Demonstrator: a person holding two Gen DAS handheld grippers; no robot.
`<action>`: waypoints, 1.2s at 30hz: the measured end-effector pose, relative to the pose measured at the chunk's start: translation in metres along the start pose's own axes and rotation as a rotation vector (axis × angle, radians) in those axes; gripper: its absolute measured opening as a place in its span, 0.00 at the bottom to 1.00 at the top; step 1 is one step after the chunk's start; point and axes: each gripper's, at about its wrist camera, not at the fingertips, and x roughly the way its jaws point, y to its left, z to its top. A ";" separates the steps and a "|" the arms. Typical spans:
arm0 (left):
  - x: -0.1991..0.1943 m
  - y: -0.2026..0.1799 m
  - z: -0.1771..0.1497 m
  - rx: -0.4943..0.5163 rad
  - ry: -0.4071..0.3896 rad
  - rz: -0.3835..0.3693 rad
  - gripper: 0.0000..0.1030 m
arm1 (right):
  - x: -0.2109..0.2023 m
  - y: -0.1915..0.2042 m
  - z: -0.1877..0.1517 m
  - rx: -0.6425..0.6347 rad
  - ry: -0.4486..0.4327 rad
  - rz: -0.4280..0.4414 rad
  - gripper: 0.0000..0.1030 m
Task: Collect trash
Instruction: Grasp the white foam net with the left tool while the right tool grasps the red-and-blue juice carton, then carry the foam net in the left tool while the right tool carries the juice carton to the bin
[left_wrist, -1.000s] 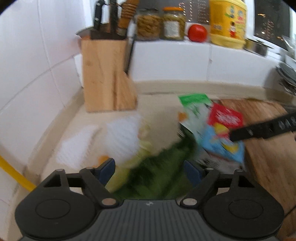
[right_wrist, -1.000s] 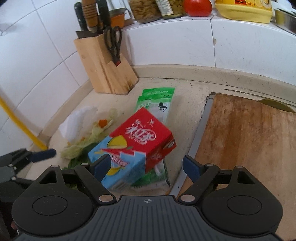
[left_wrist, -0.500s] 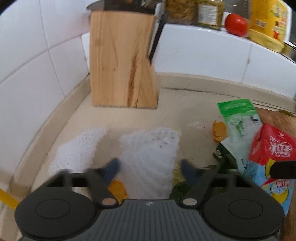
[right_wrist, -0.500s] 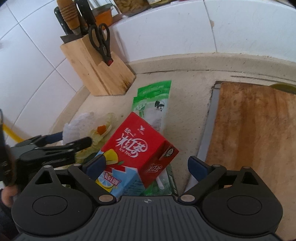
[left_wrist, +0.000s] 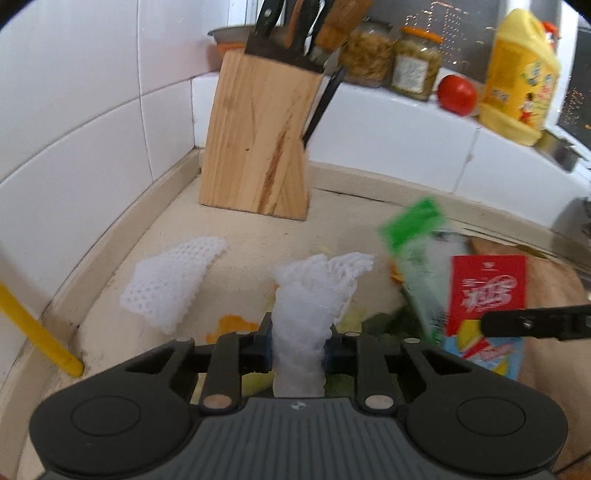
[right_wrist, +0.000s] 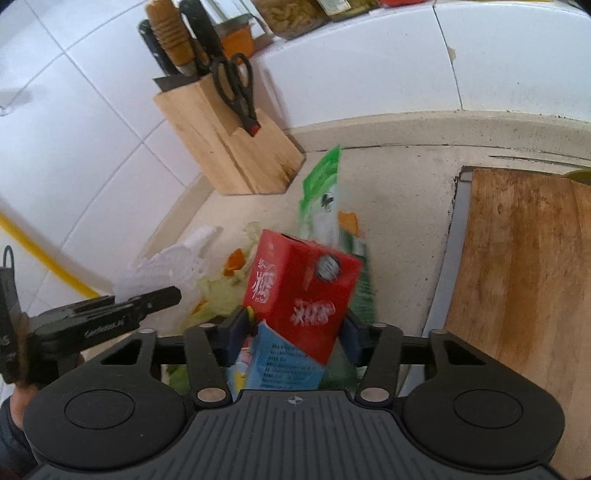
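Observation:
In the left wrist view my left gripper (left_wrist: 298, 349) is closing, and its pads squeeze a white foam net (left_wrist: 314, 295) that sticks up between them. A second foam net (left_wrist: 170, 280) lies flat to the left on the counter. My right gripper (right_wrist: 293, 334) is also closing, with a red and blue drink carton (right_wrist: 303, 291) upright between its pads and pressed on both sides. A green wrapper (right_wrist: 321, 192) lies behind the carton. Lettuce leaves (right_wrist: 218, 295) and orange peel (right_wrist: 232, 260) lie between the two grippers. The left gripper (right_wrist: 170, 295) shows at the left of the right wrist view.
A wooden knife block (left_wrist: 258, 136) stands in the back corner against white tiles. A wooden cutting board (right_wrist: 524, 258) lies to the right. Jars (left_wrist: 415, 62), a tomato (left_wrist: 456, 92) and a yellow bottle (left_wrist: 521, 74) stand on the ledge. A yellow pipe (left_wrist: 37, 332) runs at the left.
My left gripper moved from the green leaves to the foam net and closed on it. My right gripper closed on the carton, which now stands upright instead of lying flat.

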 end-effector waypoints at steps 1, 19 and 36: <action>-0.008 -0.002 -0.004 0.003 -0.005 -0.010 0.18 | -0.004 0.001 -0.002 -0.003 0.004 0.008 0.47; -0.051 -0.038 -0.104 0.072 0.111 0.003 0.53 | -0.010 0.024 -0.062 -0.125 0.257 0.074 0.53; -0.061 -0.049 -0.128 0.036 0.093 0.042 0.72 | 0.006 0.013 -0.067 -0.129 0.272 0.069 0.90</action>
